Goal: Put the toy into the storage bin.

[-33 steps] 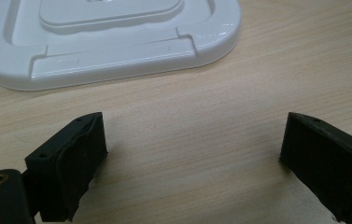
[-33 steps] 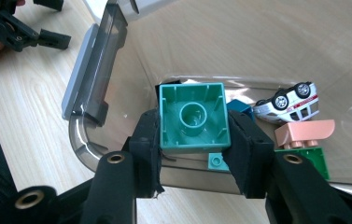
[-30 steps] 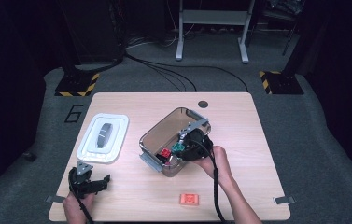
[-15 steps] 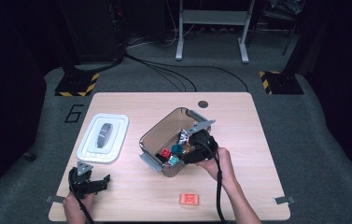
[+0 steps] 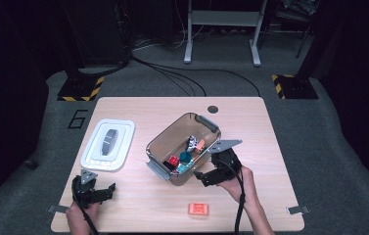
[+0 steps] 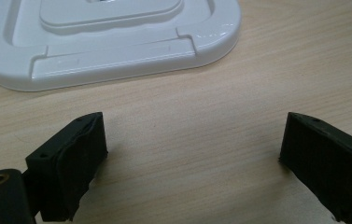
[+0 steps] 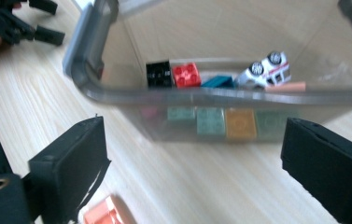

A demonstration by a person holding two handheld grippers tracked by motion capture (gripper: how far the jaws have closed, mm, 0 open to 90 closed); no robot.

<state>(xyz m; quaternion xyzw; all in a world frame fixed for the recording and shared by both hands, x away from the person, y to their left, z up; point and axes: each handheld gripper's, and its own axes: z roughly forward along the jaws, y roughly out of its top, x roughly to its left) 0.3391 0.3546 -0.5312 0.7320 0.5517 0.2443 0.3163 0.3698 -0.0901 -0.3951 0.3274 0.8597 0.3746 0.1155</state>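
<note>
Right hand-held gripper, jaws just opened wide w/ nothing between, sits beside bin. Orange brick lies on tabletop at its 6 o'clock, nearer the right hand. Left hand-held gripper apart, idle.

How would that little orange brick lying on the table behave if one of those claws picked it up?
The orange brick looks like hard, stiff plastic, so it probably won't bend. Small, it is likely light. It lies flat and boxy, so it should slide rather than roll when pushed.
</note>
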